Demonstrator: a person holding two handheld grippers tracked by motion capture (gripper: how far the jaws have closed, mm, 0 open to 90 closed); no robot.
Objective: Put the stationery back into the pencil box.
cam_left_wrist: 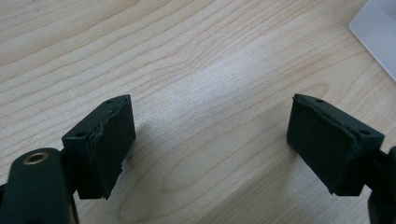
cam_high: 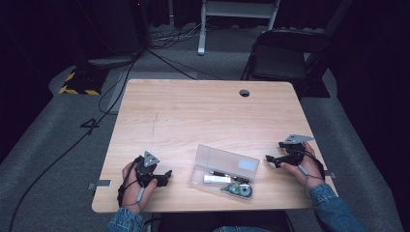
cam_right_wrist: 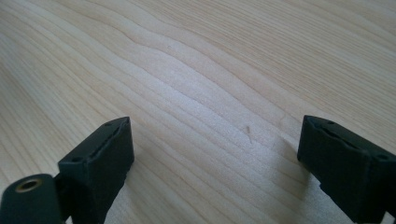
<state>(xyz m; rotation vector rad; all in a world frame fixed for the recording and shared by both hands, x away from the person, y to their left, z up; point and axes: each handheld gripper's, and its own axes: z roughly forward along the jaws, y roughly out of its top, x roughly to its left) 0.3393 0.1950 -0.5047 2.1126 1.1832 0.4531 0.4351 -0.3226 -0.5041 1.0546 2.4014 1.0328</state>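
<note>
Wooden table (cam_high: 193, 111) is carrying the clear box (cam_high: 223, 171); I'm resting the left gripper (cam_high: 167, 175) and right gripper (cam_high: 269, 160) beside it, both released, flanking it for access.

We see a pale, light-brown wooden table (cam_high: 193, 111) streaked with darker grain lines. On it lies a clear, frosted plastic case (cam_high: 223, 169) holding a white stick and a teal-and-grey roll. The left black gripper (cam_high: 164, 176) and right black gripper (cam_high: 271, 160) carry grey plates. Blue denim sleeves (cam_high: 333, 205) show near us; grey carpet lies beyond.
</note>
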